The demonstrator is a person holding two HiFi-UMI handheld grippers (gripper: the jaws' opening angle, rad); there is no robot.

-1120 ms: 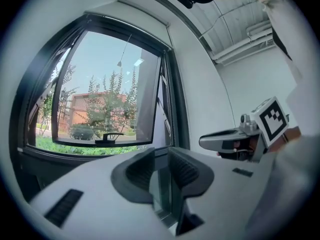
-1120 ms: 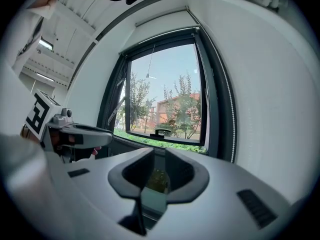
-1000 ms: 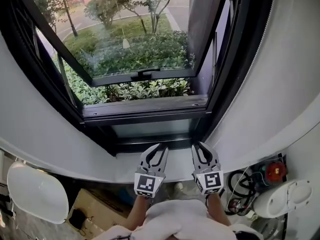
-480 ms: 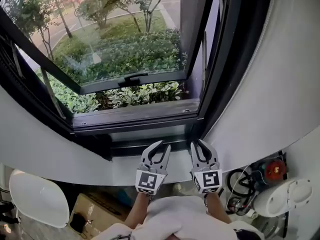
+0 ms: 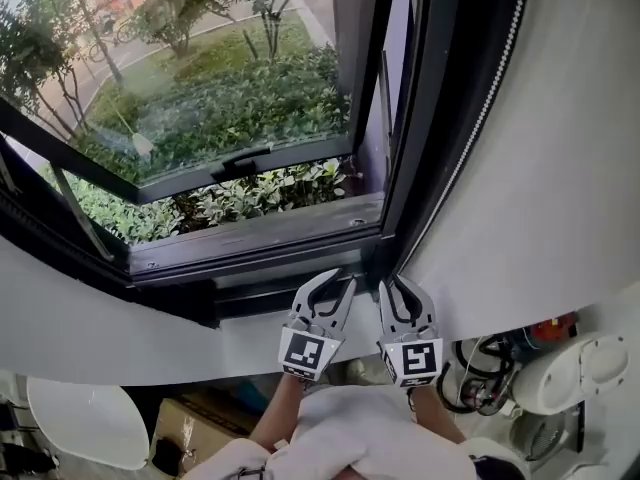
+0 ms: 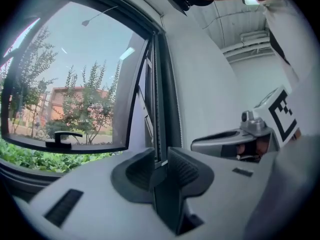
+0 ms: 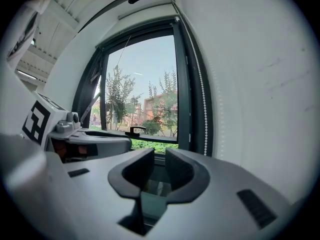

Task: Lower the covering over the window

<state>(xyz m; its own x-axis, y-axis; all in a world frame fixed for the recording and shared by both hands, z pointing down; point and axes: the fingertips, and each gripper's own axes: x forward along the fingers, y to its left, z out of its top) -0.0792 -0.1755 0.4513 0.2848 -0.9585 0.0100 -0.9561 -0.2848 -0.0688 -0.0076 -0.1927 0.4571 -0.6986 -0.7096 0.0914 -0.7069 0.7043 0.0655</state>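
Note:
The dark-framed window (image 5: 395,138) stands uncovered, and no blind hangs over the glass. Its sash (image 5: 230,163) is tilted outward, with a black handle (image 5: 240,161) on the lower rail. A white bead chain (image 5: 486,108) runs down the frame's right side; it also shows as the chain (image 7: 202,99) in the right gripper view. My left gripper (image 5: 338,280) and right gripper (image 5: 393,283) are side by side just below the window's lower right corner. Both are open and hold nothing. The jaws (image 6: 159,166) point at the frame's right upright.
A white wall (image 5: 540,198) curves away to the right of the window. Below are a white round seat (image 5: 85,423), a cardboard box (image 5: 190,430), coiled cables with a red part (image 5: 545,333) and a white device (image 5: 580,368). Green shrubs (image 5: 220,108) lie outside.
The view has swung right, so the window has slid left and the bead chain has come into sight. Both grippers have risen slightly toward the frame's lower right corner, jaws unchanged.

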